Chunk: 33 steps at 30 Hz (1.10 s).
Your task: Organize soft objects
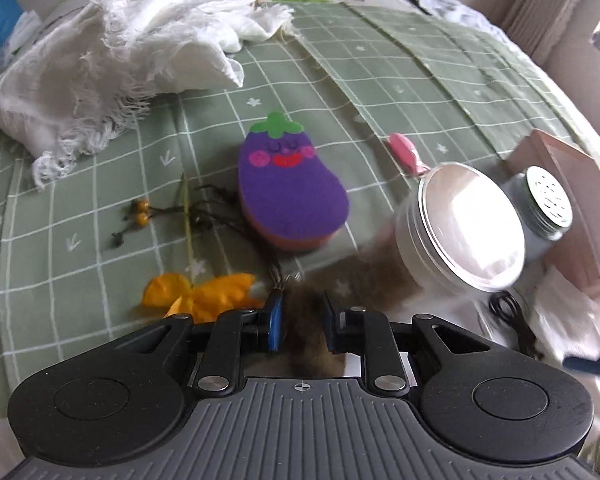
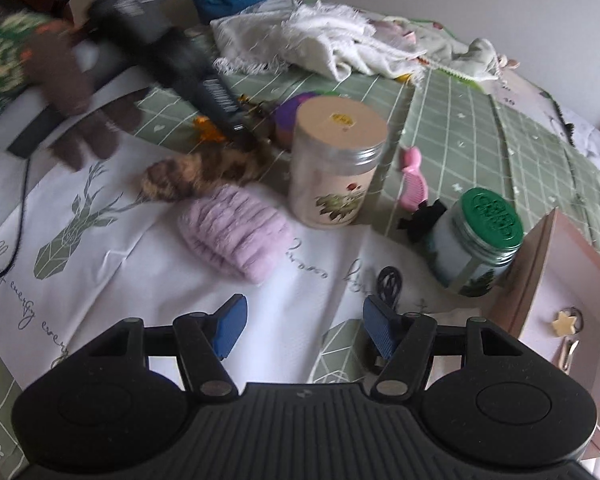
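Brown-and-tan furry piece [image 1: 306,332] is clamped between the left gripper's [image 1: 302,326] blue fingers [image 1: 275,322]; in the right wrist view it trails as a mottled tail [image 2: 204,172] across the bed toward the near edge. No earlier frame, so no motion call.

Left wrist view, left to right:
- White fringed cloth [image 1: 112,68], heaped at the bed's far left.
- Sprig with orange berries [image 1: 142,213], lying flat.
- Orange petals [image 1: 198,294], just left of the left fingers.
- Purple eggplant sponge [image 1: 290,192], mid-bed on the green checked sheet [image 1: 380,72], face up.
- Pink comb [image 1: 404,152], beyond the jars.
- Clear jar, silver lid [image 1: 470,228], tipped toward the camera.
- Small shaker jar [image 1: 548,204], just beside it and against the pink box [image 1: 580,208] at the right edge.

Right wrist view, left to right:
- A person's sleeve in brown and green knit [image 2: 24,56], blurred.
- Lilac knitted piece [image 2: 236,236], lying on the white printed cloth [image 2: 120,240], touching the tip of the furry tail.
- Tall jar [image 2: 338,160], upright.
- Green-lidded jar [image 2: 476,240], tilted against the pink box.
- Black clip [image 2: 422,218], beside that jar.

Right gripper [image 2: 304,332]: fingers spread apart, nothing between them, hovering over the white cloth near the bed's near edge.
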Available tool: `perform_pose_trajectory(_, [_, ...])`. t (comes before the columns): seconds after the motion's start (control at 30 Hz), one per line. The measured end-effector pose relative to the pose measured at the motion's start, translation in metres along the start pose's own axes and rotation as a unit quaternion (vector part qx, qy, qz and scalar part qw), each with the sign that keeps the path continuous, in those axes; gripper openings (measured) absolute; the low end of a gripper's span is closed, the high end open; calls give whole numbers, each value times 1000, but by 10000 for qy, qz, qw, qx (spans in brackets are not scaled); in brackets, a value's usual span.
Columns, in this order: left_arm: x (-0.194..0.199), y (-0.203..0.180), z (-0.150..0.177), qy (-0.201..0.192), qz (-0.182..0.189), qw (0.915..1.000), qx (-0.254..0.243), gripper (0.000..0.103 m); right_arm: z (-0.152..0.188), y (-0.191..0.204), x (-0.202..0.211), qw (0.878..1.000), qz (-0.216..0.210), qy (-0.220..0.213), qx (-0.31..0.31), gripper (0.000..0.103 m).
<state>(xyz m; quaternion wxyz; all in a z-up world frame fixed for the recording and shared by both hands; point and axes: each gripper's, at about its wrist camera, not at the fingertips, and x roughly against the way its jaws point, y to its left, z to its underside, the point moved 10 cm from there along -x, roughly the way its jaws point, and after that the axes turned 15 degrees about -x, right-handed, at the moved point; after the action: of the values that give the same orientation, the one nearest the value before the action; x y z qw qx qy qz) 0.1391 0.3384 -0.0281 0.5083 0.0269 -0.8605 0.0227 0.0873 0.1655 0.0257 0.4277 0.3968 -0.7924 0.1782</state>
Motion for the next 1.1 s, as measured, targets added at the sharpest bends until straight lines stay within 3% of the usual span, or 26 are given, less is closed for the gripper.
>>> perform_pose_trajectory(0.17, [-19,-7,4,175,-324,9973,-638,27,6,1,-5,10000,-45,68,35,64])
perform_pose_trajectory(0.27, [-9,-9,14,159,-287,9953,-908,23,8,-1,-8,9999,-25,95,37,64])
perform_pose_trajectory(0.47, [21,-29,93,624,811,9885,-1110,21,9,-7,-12,10000,12,47,30,65])
perform_pose_trajectory(0.53, [33,-34,114,584,967,9875,-1100,21,8,-6,-14,10000,6,53,39,65])
perform_pose_trajectory(0.67, [40,-36,129,540,941,9885,-1054,22,1,4,-15,9993,-366,-9,-81,65])
perform_pose_trajectory(0.83, [39,-40,129,558,809,9878,-1210,22,-21,39,-14,9961,-776,-301,296,65])
perform_pose_trajectory(1.0, [40,-45,135,189,592,9856,-1575,23,-28,56,-55,9969,-621,-25,490,65])
perform_pose_trajectory(1.03, [41,-45,135,158,558,9863,-1547,22,-29,55,-64,9976,-518,33,449,64])
perform_pose_trajectory(1.1, [46,-47,135,148,567,9872,-1482,18,-28,51,-70,9987,-327,53,400,44])
